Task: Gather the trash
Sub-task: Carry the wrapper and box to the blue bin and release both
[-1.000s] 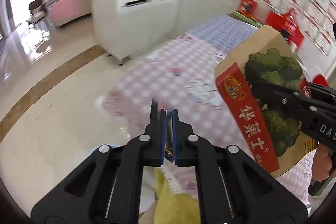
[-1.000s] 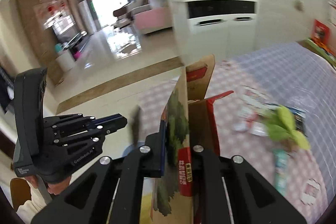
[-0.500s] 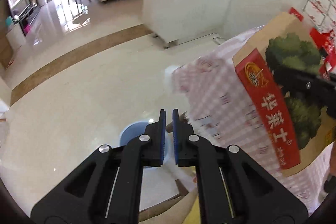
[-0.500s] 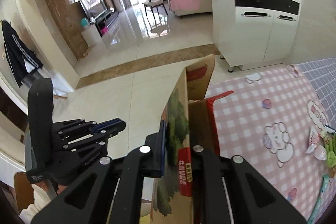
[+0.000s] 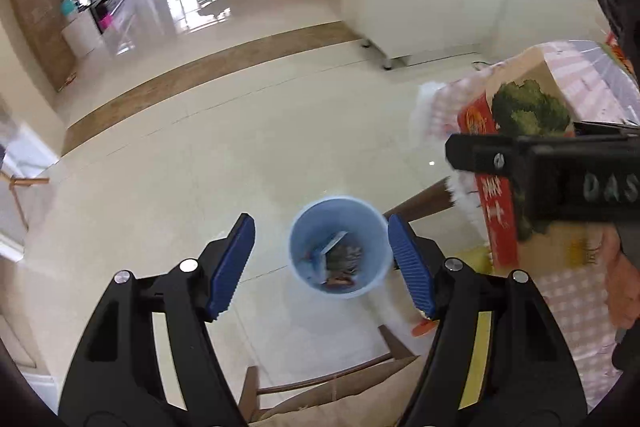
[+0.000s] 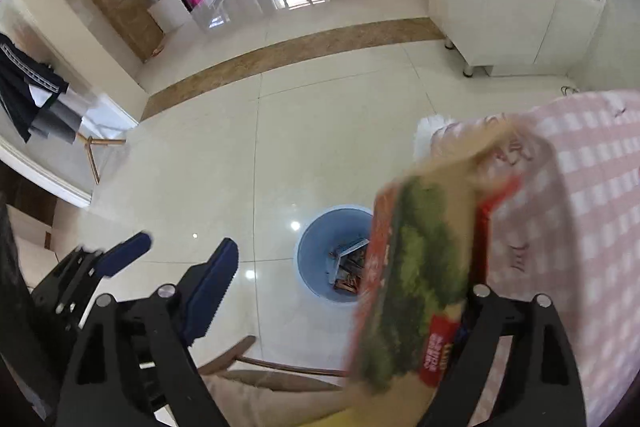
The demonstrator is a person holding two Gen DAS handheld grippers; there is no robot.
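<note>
The cardboard box [image 6: 420,283], printed with green vegetables and a red band, sits blurred and tilted between the spread fingers of the right claw [image 6: 344,291], leaning toward the right-hand finger, with its upper end over the edge of the pink-checked table [image 6: 592,195]. Half a second ago that claw was clamped on the box wall; its jaws have just been opening, and the blur suggests the box is coming loose and dropping, though whether one pad touches it cannot be told. Directly below and just beside the box in the right wrist view stands the blue bin [image 6: 320,247] on the pale tiled floor [image 6: 248,155], already holding several wrappers. The left claw [image 5: 320,263] has also just been opening: a second ago it pinched a thin wrapper, and now its blue pads [image 5: 232,263] stand wide with nothing between them, framing the bin straight beneath. That wrapper has most likely gone into the bin, though it cannot be picked out among the litter there. So one piece looks delivered and the box is at its release. The box is large against the bin's mouth and is offset toward the table side, so it may catch the rim or land beside it. A wooden chair [image 5: 320,383] sits under both claws.
</note>
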